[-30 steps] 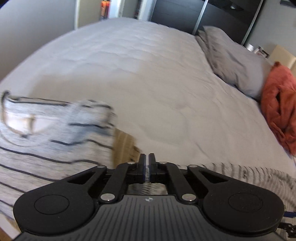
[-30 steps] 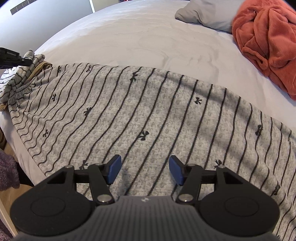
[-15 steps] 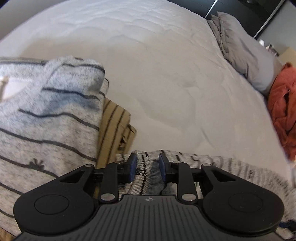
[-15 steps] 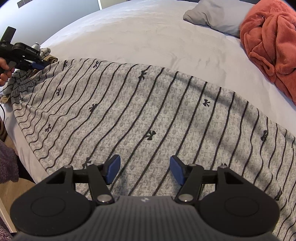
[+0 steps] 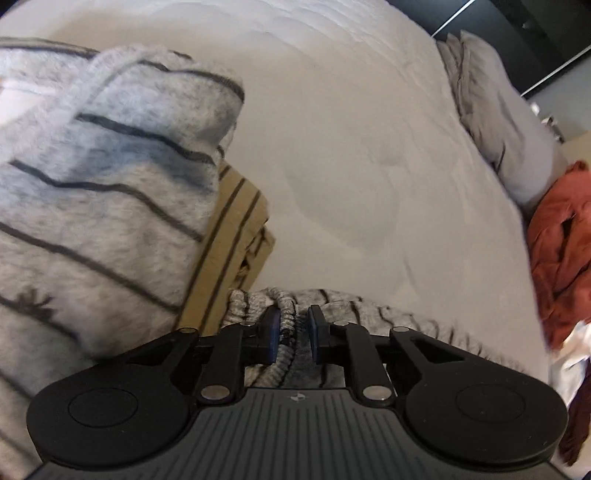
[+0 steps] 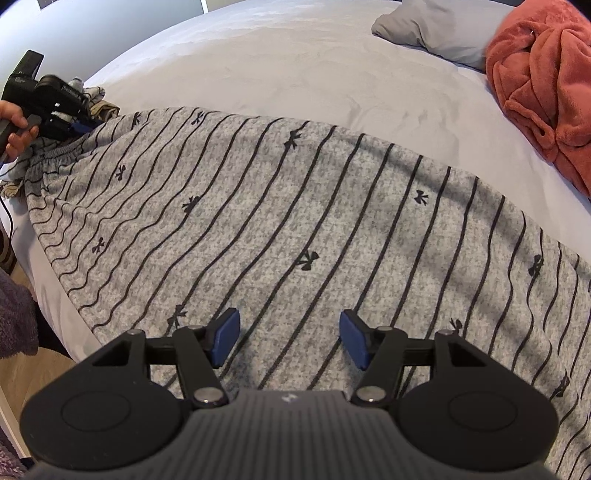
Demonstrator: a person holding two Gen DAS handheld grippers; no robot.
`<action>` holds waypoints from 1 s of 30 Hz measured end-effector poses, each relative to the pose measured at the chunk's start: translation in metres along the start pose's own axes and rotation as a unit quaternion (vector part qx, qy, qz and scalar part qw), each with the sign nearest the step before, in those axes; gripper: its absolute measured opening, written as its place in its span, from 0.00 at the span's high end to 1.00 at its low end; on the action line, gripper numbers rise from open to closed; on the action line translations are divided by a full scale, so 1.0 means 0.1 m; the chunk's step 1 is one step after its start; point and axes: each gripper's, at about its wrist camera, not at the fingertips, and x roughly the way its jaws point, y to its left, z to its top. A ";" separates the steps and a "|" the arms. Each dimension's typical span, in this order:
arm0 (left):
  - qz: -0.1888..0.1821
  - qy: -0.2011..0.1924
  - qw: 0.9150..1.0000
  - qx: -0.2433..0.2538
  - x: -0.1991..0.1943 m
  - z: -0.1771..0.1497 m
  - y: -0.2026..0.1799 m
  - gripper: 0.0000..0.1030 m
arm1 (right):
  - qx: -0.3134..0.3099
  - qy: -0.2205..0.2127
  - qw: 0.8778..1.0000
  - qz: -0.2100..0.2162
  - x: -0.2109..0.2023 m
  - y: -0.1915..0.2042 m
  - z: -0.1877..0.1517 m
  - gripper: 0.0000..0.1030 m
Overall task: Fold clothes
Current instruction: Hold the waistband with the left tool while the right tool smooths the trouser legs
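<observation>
Currently, my left claw (image 5: 291,328) is closing on the striped garment's (image 6: 295,229) elastic waistband (image 5: 286,325).
The garment lies flat on the bed (image 6: 295,74); my right claw (image 6: 290,338) hovers open, empty, above it.

Gathered waistband (image 5: 290,325) lies between left gripper (image 5: 291,332) fingers, folded stack (image 5: 110,206) to their left. Striped garment (image 6: 295,221) spreads flat on bed (image 6: 295,74) under and ahead of right gripper (image 6: 290,336) fingers. Pillow (image 6: 428,26) and crumpled blanket (image 6: 543,81) lie beyond, to the right.
</observation>
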 end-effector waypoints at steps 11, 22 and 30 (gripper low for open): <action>0.034 -0.109 0.993 0.008 -0.67 -0.11 -0.03 0.97 | -0.001 0.007 0.999 -0.036 0.02 -0.03 0.00 0.35; 0.094 -0.083 0.985 0.121 -0.40 -0.18 -0.30 0.91 | 0.031 0.021 0.997 -0.069 0.00 -0.32 -0.10 0.28; 0.126 -0.118 0.969 0.179 -0.72 -0.43 -0.72 0.39 | 0.125 -0.027 0.988 -0.082 -0.49 -1.01 -0.25 0.28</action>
